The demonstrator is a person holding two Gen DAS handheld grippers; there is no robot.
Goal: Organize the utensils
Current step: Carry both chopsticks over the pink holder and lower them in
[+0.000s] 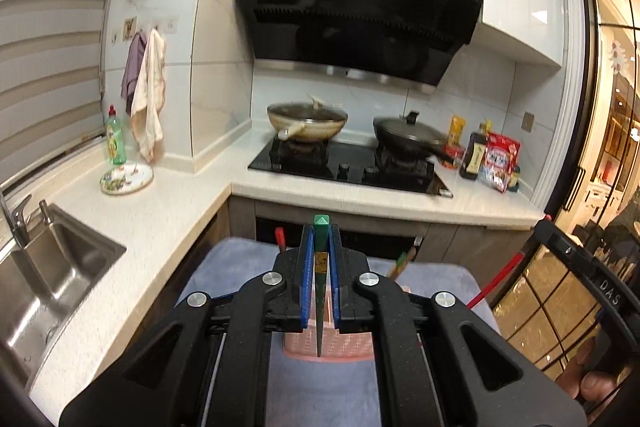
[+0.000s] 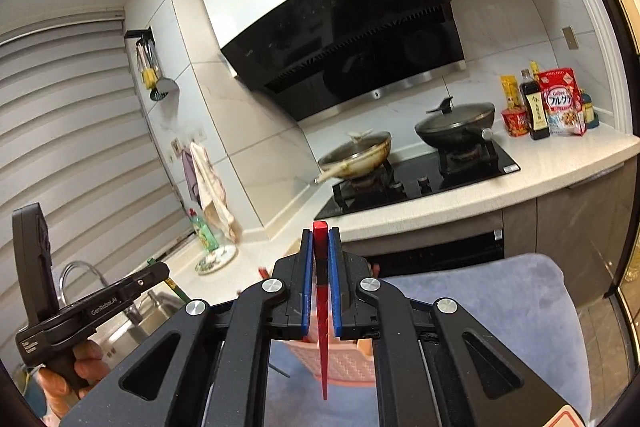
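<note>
My left gripper (image 1: pixel 320 233) is shut on a green chopstick (image 1: pixel 321 291), held upright with its tip over a pink basket (image 1: pixel 328 345) on a blue towel (image 1: pixel 232 267). My right gripper (image 2: pixel 321 235) is shut on a red chopstick (image 2: pixel 322 327), its tip pointing down over the pink basket (image 2: pixel 344 363). The right gripper (image 1: pixel 576 263) with its red chopstick (image 1: pixel 498 281) shows at the right of the left wrist view. The left gripper (image 2: pixel 100 301) shows at the left of the right wrist view. More chopsticks (image 1: pixel 402 261) stick up behind the basket.
A white L-shaped counter (image 1: pixel 168 219) carries a steel sink (image 1: pixel 52 275), a patterned plate (image 1: pixel 127 178) and a green soap bottle (image 1: pixel 116 137). A black hob (image 1: pixel 348 167) holds two pans. Bottles and packets (image 1: pixel 488 157) stand at the right. A glass door (image 1: pixel 608 147) is at far right.
</note>
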